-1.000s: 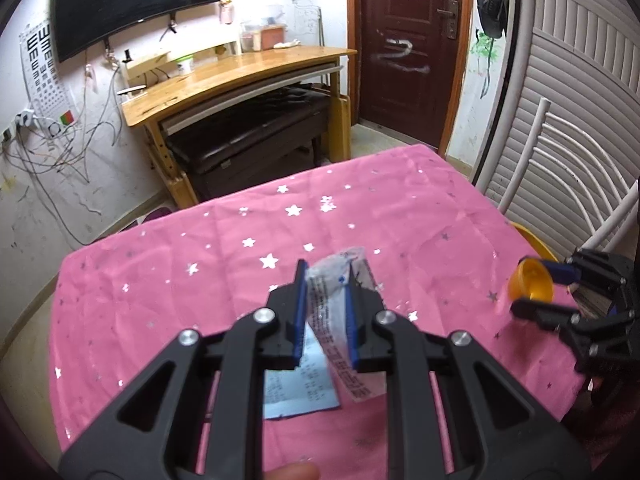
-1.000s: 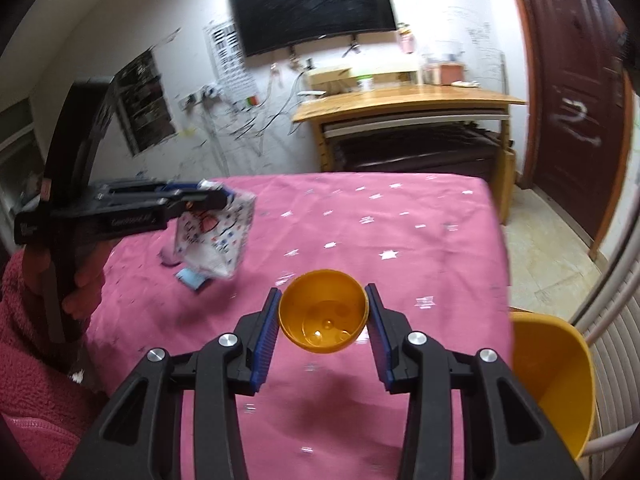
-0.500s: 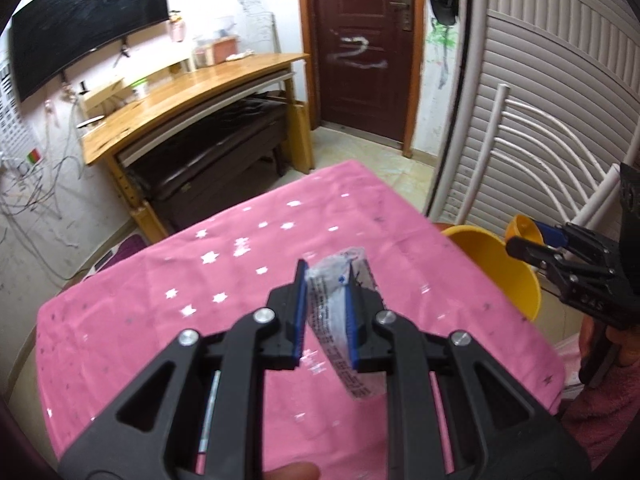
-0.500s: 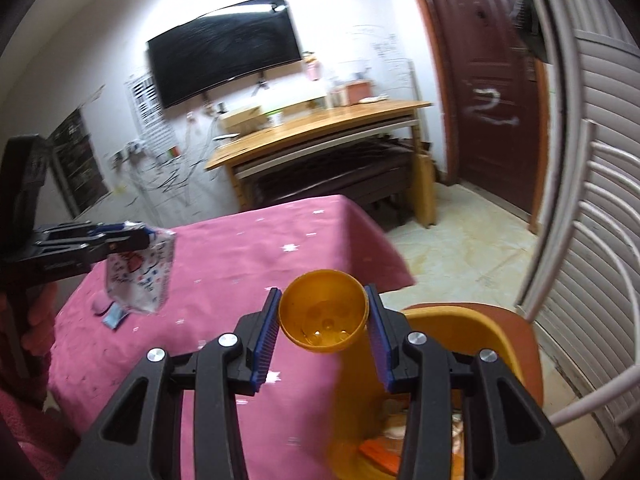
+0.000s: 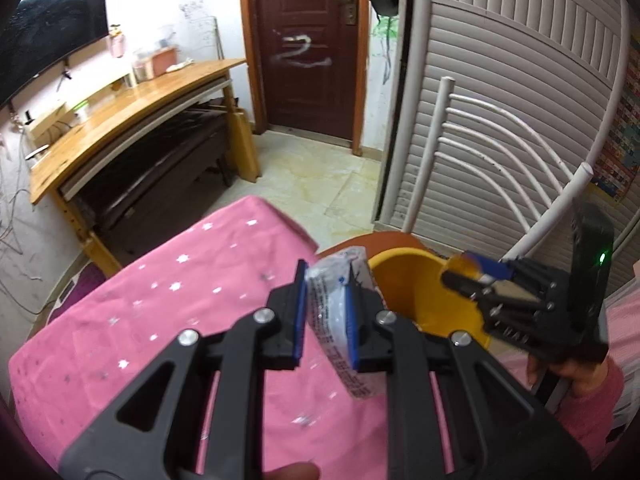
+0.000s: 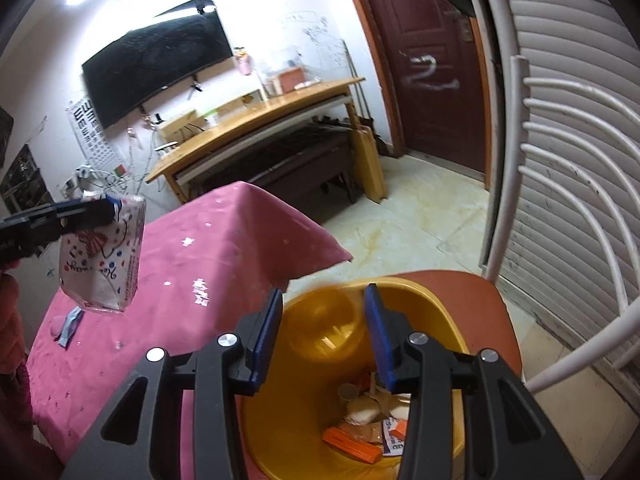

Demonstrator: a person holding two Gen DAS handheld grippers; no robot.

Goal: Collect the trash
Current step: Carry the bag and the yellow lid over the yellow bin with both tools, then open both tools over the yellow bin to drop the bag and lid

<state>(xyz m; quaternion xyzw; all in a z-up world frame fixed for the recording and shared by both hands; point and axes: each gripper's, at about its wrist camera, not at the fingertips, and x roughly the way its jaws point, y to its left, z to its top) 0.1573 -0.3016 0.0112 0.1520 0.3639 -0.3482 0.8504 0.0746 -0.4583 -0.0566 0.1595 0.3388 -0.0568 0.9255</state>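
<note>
The right tool (image 6: 324, 334) hangs over the yellow bin (image 6: 432, 308), its jaws opening; the orange cup (image 6: 324, 322) looks blurred between them, apparently slipping free toward the rubbish below, so this is the drop step. The left tool (image 5: 325, 312) is clenched on a printed plastic wrapper (image 5: 340, 320), held above the pink desk (image 5: 160, 300) at its right edge, near the bin on the chair. Next, I'd judge, the wrapper must travel right over the rim before letting go.
</note>
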